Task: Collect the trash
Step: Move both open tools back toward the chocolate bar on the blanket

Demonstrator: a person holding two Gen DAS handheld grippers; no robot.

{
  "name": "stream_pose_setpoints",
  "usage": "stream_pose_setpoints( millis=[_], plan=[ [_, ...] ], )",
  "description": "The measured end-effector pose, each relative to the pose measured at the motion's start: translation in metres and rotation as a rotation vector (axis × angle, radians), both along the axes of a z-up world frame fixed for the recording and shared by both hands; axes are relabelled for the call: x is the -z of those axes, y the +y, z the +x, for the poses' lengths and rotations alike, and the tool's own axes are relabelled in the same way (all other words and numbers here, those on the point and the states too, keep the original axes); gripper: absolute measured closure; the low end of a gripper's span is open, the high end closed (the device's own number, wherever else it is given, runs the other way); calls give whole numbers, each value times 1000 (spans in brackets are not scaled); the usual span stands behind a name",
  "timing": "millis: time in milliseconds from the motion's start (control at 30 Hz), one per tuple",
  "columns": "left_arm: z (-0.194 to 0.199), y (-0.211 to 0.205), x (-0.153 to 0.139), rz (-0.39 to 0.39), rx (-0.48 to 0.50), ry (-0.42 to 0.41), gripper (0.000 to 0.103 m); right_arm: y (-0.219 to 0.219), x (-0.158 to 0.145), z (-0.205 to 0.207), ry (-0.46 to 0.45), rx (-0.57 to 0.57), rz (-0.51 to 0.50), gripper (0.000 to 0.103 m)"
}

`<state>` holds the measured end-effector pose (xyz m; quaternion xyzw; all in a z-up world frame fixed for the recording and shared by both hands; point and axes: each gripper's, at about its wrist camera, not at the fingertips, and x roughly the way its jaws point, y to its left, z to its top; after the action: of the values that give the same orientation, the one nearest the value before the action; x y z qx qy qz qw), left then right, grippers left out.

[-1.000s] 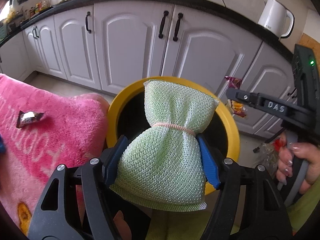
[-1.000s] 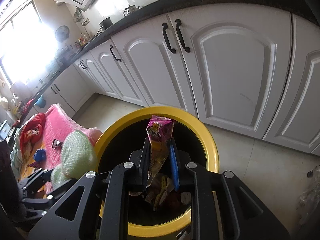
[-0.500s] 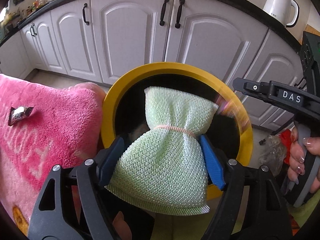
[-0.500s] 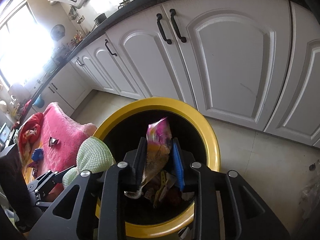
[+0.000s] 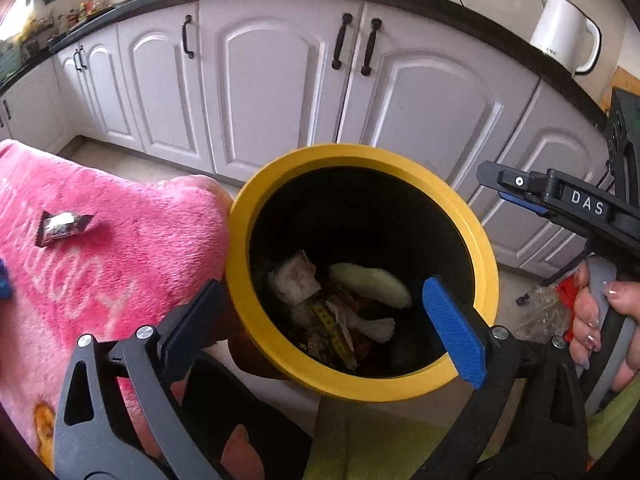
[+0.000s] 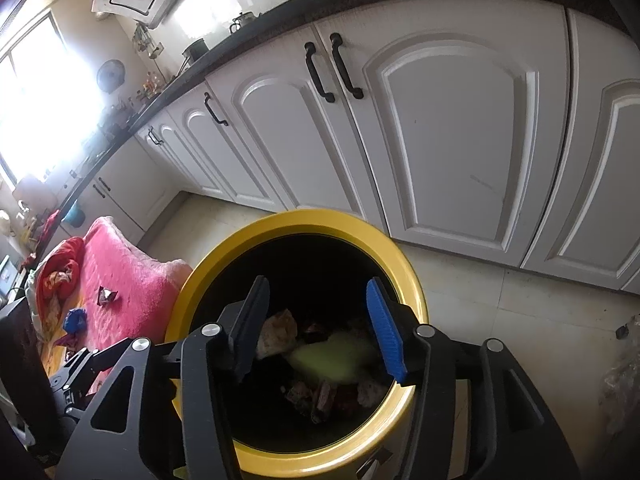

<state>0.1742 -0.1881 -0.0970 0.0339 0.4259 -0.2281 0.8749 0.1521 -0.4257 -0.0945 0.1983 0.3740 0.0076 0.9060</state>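
Note:
A yellow-rimmed black bin [image 5: 486, 264] [image 6: 414, 280] stands on the kitchen floor below both grippers. Inside it lies the pale green mesh bag [image 5: 370, 284] [image 6: 334, 358] on top of mixed wrappers and paper. My left gripper [image 5: 320, 312] hangs over the bin's near rim, its jaws opening wide with nothing between them. My right gripper [image 6: 316, 324] is over the bin mouth too, jaws opening, nothing between them. From the left wrist view, the right gripper [image 5: 516, 196] shows at the right edge, held by a hand [image 5: 596, 320]. A small silver wrapper [image 5: 60, 226] [image 6: 106, 295] lies on the pink blanket.
The pink blanket [image 5: 100, 260] [image 6: 120, 272] presses against the bin's left side, with a blue scrap [image 6: 76, 319] and red cloth [image 6: 60, 268] further left. White cabinet doors [image 5: 276, 80] run behind the bin. A white kettle [image 5: 564, 32] stands on the counter. A clear bag [image 5: 540, 312] lies on the floor right.
Both grippers have opened. The green mesh bag left the left gripper and fell into the bin; the pink snack wrapper dropped out of the right gripper into the bin.

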Motion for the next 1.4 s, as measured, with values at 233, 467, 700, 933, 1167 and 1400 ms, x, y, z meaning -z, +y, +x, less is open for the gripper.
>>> stream_pose_setpoints(
  millis=[233, 467, 700, 933, 1167, 1400],
  plan=[
    [-7, 24, -21, -18, -72, -65, 11, 9, -15, -6, -45, -10, -27, 46],
    [-20, 49, -43, -15, -134, -149, 11, 24, -30, -11, -84, -38, -44, 41],
    [-29, 69, -56, -17, -180, -190, 11, 44, -42, -16, -112, -74, -67, 39],
    [-36, 91, -62, -17, -230, -217, 11, 64, -50, -21, -132, -113, -94, 37],
    [-40, 111, -65, -34, -268, -225, 11, 86, -53, -24, -137, -163, -128, 37],
    [-43, 129, -69, -52, -299, -232, 11, 102, -57, -27, -143, -200, -159, 36]
  ],
)
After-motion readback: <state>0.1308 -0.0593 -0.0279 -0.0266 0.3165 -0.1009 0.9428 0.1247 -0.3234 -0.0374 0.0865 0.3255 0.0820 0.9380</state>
